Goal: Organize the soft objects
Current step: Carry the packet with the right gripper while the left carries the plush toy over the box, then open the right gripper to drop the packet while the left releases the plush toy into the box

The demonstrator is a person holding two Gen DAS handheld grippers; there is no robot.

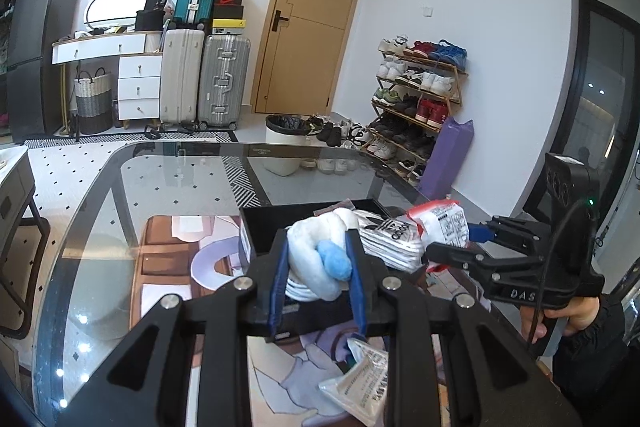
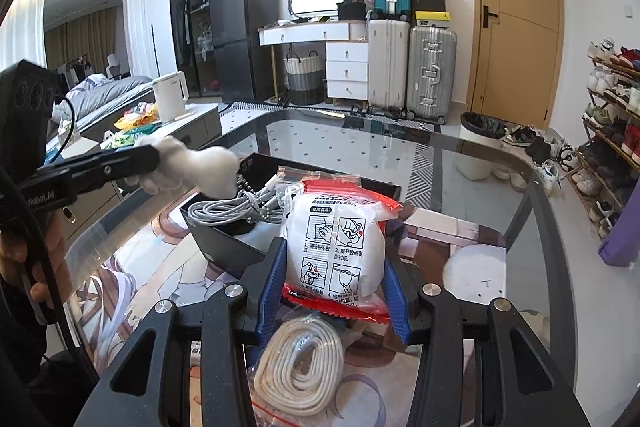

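On the glass worktop (image 2: 460, 163), largest item first:

- Black open box (image 2: 224, 243), sitting on a printed mat; holds a coiled grey cable (image 2: 232, 207). Judged the drop point for both carried items.
- Red-edged sealed packet (image 2: 336, 251), white pad inside, clamped between the blue pads of the right gripper (image 2: 334, 287), lifted just beside the box's near corner. Advice: carry it over the rim before letting go; the film looks slippery, so keep the squeeze even.
- White rolled sock with blue tip (image 1: 320, 259), pinched in the left gripper (image 1: 318, 279) above the box. Advice: lower it clear of the cable, then release.
- Bagged white cord (image 2: 300, 367), lying loose under the right gripper; not yet handled.
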